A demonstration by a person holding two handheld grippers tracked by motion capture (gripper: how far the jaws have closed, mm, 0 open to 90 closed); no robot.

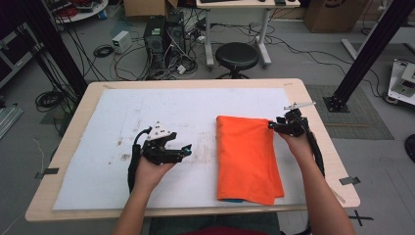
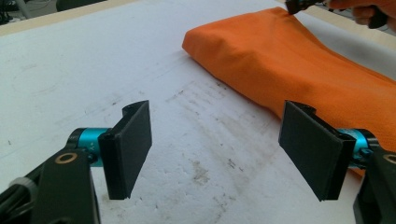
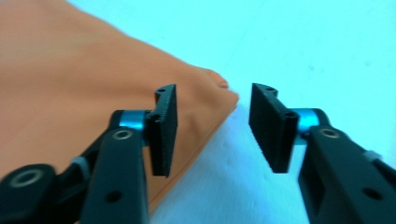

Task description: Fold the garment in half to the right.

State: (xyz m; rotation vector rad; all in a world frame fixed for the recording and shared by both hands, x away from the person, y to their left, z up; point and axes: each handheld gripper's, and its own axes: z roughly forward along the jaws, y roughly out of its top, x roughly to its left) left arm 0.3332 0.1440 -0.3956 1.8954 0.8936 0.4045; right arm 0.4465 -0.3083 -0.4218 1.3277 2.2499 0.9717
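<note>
A folded orange cloth (image 1: pixel 247 159) lies on the right half of the white sheet, its long side running toward me. My right gripper (image 1: pixel 272 126) hovers at the cloth's far right corner, open; in the right gripper view (image 3: pixel 212 130) the corner of the cloth (image 3: pixel 70 93) lies between and under the jaws, which are not closed on it. My left gripper (image 1: pixel 187 151) is held over the bare sheet left of the cloth, jaws wide apart and empty (image 2: pixel 217 149). The orange cloth (image 2: pixel 299 70) lies ahead and to the right in the left gripper view.
A stained white sheet (image 1: pixel 122 122) covers the wooden table (image 1: pixel 68 142). Bare sheet spreads left of the cloth. Beyond the table's far edge stand a black stool (image 1: pixel 237 56), computer cases (image 1: pixel 164 36) and floor cables. A black frame leg (image 1: pixel 364 54) rises at the right.
</note>
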